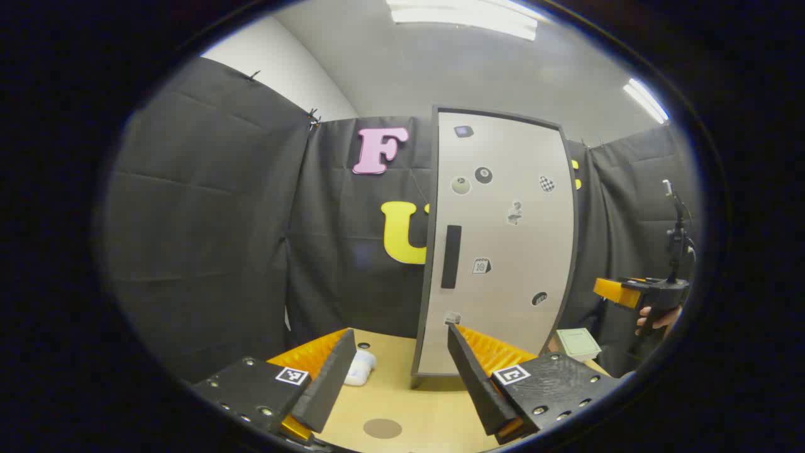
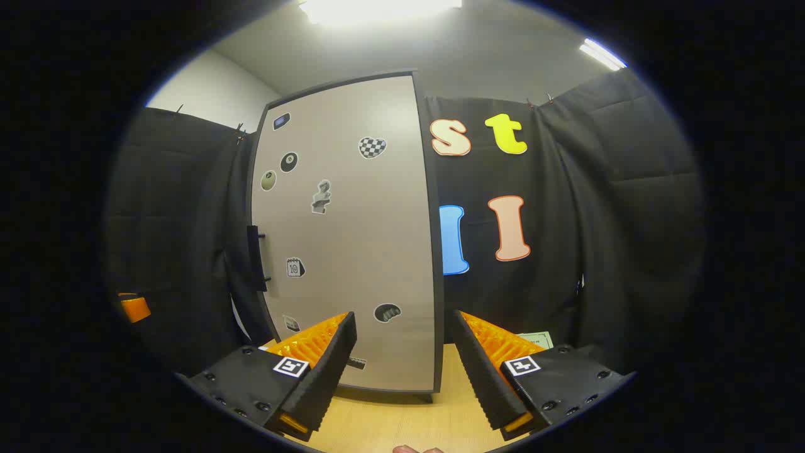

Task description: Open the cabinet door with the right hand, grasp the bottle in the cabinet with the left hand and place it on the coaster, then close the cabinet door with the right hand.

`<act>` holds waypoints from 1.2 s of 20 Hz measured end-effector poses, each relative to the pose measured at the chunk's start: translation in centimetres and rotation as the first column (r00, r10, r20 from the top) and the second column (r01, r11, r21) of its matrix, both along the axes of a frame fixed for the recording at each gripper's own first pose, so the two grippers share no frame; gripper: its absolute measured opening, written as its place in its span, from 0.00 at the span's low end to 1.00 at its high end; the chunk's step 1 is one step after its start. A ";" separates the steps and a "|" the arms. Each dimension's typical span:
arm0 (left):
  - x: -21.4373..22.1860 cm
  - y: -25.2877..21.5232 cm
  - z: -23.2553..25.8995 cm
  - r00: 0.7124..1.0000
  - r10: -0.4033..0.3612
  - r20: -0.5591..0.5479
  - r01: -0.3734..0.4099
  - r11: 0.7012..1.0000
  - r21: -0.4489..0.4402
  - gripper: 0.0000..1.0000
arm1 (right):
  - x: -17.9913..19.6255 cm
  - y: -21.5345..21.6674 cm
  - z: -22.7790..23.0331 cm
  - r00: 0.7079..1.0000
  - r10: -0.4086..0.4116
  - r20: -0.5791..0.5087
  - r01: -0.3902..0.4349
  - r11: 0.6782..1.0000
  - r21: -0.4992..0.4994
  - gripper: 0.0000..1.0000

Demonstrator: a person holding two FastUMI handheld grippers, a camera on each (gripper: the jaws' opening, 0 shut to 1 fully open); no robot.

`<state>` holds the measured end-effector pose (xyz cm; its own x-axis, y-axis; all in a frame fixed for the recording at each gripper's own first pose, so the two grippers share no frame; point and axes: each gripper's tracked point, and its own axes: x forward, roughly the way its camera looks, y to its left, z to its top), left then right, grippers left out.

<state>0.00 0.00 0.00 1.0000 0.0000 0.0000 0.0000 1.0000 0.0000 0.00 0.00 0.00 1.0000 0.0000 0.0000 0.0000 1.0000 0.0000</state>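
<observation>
Both the left gripper [image 1: 397, 352] and the right gripper [image 2: 402, 336] have jaws wide apart, facing the closed cabinet door [image 2: 352, 239].

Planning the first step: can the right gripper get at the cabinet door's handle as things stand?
Probably yes. The right gripper is open, facing the shut cabinet door; its handle sits at the door's left edge with nothing in front.

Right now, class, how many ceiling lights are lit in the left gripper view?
2: one ceiling light at top centre, a second light at upper right. Others may be hidden.
</observation>
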 end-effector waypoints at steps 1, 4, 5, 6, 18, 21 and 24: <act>0.1 0.3 0.0 1.000 0.000 0.002 0.000 1.000 -0.004 0.90 | 0.1 0.5 0.0 1.000 0.005 0.000 -0.005 1.000 -0.003 0.97; 0.1 1.3 -0.2 1.000 0.002 0.001 -0.002 1.000 -0.007 0.90 | 0.2 2.0 0.5 1.000 0.017 0.007 -0.016 1.000 -0.016 0.92; 0.1 1.7 -0.3 1.000 0.002 0.002 -0.002 1.000 -0.005 0.90 | 0.3 2.5 0.5 1.000 0.021 0.007 -0.021 1.000 -0.017 0.97; 0.1 2.0 -0.4 1.000 0.003 0.002 -0.003 1.000 -0.005 0.90 | 0.3 3.0 0.6 1.000 0.025 0.007 -0.025 1.000 -0.016 0.97; -0.3 5.8 -0.3 1.000 -0.004 0.023 0.004 1.000 -0.010 0.90 | 0.0 5.8 2.0 0.999 0.005 0.032 -0.004 1.000 -0.017 0.97; 0.7 5.8 0.2 0.999 -0.028 0.034 0.028 1.000 0.006 0.89 | -0.6 5.3 2.1 0.999 -0.024 0.042 0.025 0.999 -0.021 0.97; 1.7 5.2 0.4 0.998 -0.053 0.045 0.052 0.998 0.026 0.89 | -1.0 4.5 2.0 0.998 -0.055 0.044 0.056 0.998 -0.020 0.97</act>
